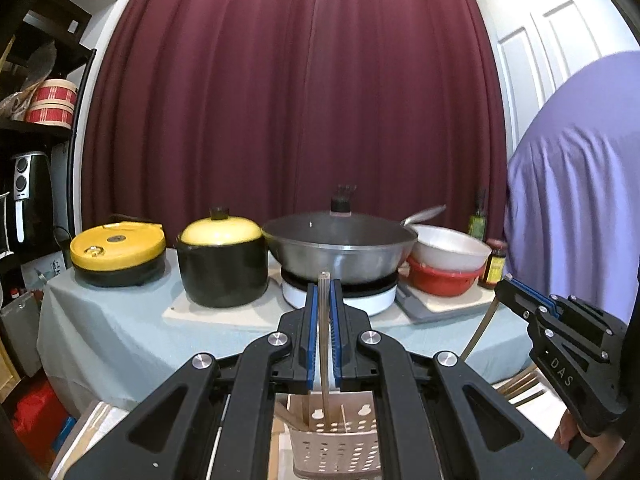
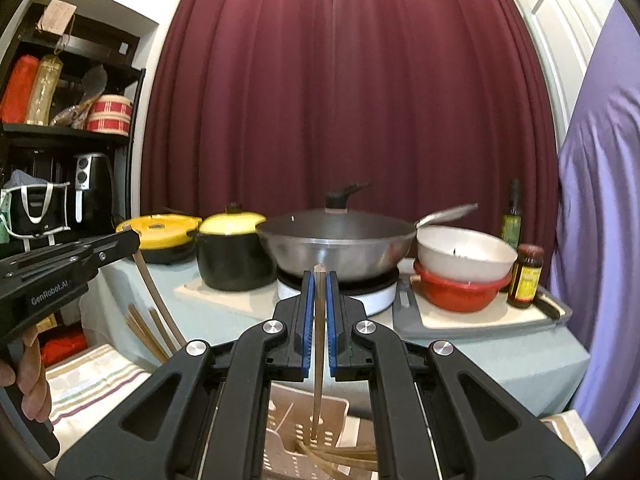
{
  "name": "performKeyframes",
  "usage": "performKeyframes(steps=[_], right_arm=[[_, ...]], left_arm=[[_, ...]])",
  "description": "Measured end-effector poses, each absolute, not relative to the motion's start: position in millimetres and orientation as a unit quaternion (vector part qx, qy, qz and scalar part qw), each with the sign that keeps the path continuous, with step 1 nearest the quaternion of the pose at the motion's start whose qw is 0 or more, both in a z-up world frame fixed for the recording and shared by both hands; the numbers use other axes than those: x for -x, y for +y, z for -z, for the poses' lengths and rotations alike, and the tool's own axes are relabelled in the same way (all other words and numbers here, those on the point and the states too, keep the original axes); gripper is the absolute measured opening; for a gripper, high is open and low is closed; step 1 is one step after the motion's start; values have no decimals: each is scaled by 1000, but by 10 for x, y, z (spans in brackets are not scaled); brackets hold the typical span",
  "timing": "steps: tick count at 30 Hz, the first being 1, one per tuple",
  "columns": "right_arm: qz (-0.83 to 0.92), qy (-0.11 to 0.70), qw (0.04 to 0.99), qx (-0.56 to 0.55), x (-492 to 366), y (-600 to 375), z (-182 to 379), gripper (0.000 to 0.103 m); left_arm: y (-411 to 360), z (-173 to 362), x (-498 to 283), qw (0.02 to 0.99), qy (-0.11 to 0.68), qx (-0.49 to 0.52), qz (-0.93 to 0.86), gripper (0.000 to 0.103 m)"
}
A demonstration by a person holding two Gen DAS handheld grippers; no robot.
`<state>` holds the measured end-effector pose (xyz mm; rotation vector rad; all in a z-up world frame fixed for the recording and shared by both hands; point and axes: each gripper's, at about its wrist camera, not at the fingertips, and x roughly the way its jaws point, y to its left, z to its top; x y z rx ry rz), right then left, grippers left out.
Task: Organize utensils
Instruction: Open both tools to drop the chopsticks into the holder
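My left gripper [image 1: 324, 286] is shut on a wooden chopstick [image 1: 323, 340] that stands upright, its lower end inside a perforated white utensil holder [image 1: 334, 440]. My right gripper [image 2: 319, 278] is shut on another wooden chopstick [image 2: 318, 344], also upright, with its lower end in the same holder [image 2: 304, 436]. Several more wooden utensils [image 2: 344, 458] lie in that holder. Each gripper shows in the other's view: the right gripper [image 1: 505, 284] at the right, the left gripper [image 2: 134, 240] at the left, each with its chopstick hanging below.
A table with a pale blue cloth [image 1: 120, 332] holds a yellow-lidded cooker [image 1: 118, 252], a black pot with a yellow lid [image 1: 222, 264], a lidded wok [image 1: 340, 248] on a burner, stacked white and red bowls [image 1: 448, 268] and sauce bottles [image 2: 526, 276]. Loose chopsticks [image 2: 148, 332] lie by a striped cloth [image 2: 92, 380].
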<state>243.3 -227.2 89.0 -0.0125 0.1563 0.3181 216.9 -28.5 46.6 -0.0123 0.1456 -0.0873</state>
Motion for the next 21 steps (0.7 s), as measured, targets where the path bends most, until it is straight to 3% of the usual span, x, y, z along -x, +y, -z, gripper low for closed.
performKeyframes(steps=[13, 21], right_arm=[[-154, 133, 979, 10, -2689, -2164, -446, 7], [-143, 129, 981, 12, -2626, -2149, -440, 26]], left_arm=[[-295, -97, -2422, 993, 114, 3, 41, 9], [-281, -102, -2417, 992, 118, 3, 41, 41]])
